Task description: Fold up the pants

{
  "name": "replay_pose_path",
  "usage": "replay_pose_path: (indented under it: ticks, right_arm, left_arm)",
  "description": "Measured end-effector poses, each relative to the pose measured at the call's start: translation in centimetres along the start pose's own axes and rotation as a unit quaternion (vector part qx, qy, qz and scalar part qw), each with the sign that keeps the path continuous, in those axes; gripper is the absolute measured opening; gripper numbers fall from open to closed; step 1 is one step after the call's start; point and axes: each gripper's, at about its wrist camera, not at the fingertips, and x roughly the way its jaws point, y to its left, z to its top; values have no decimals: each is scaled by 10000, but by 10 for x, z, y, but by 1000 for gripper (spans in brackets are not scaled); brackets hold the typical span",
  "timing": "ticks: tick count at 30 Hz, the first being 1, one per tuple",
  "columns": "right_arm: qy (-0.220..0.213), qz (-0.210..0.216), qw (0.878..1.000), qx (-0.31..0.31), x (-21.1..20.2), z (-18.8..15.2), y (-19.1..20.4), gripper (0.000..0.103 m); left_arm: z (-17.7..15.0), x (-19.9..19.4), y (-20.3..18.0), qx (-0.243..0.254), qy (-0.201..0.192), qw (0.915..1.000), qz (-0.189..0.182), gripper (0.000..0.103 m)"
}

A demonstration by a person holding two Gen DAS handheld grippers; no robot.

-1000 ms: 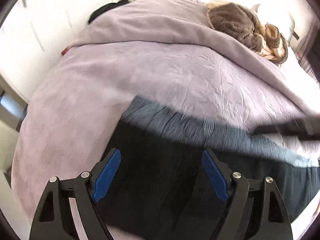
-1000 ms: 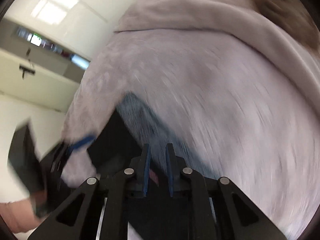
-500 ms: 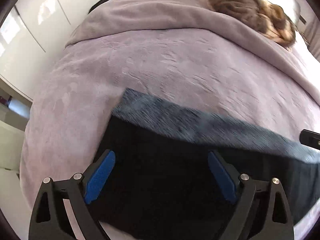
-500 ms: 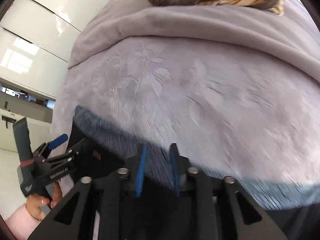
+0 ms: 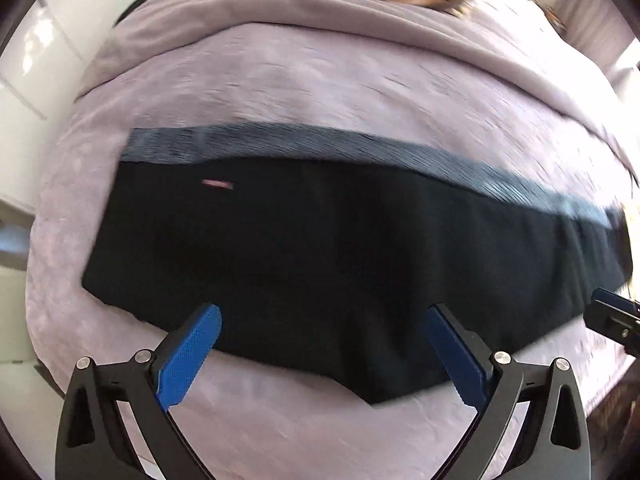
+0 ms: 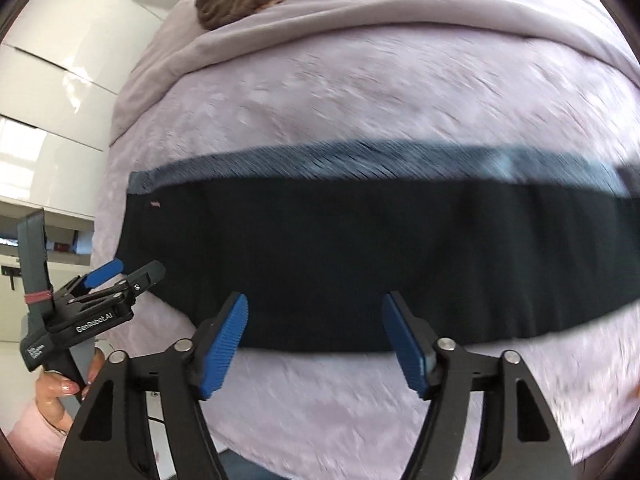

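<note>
Left tongs (image 5: 324, 344) and right tongs (image 6: 314, 338) both opening wide, gripping nothing, hovering over dark pants (image 5: 340, 248) lying on bed (image 5: 280, 80).

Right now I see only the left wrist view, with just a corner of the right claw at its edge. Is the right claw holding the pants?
Observer: No. In the right wrist view the right claw is opening, with nothing between its blue pads. The black pants lie flat on the lilac bedspread.
Operator: And how does my left claw look from that side?
Observer: The left claw is by the pants' near corner, at the left of that view. It is opening too, and empty.
</note>
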Motion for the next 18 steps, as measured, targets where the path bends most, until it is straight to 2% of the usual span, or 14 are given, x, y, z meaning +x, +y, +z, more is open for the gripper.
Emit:
replay_pose_path:
  ticks: [7, 10, 18]
  right_arm:
    - [-9, -107, 9989, 452, -21, -49, -39, 81]
    - [66, -97, 9971, 747, -24, -71, -60, 81]
    - [-2, -36, 9885, 1511, -36, -109, -120, 81]
  left_arm:
    - [-21, -5, -64, 438, 377, 9983, -96, 102]
    - [-31, -9, -94, 645, 498, 9967, -28, 102]
    - [-50, -2, -163, 1362, 801, 9874, 84, 102]
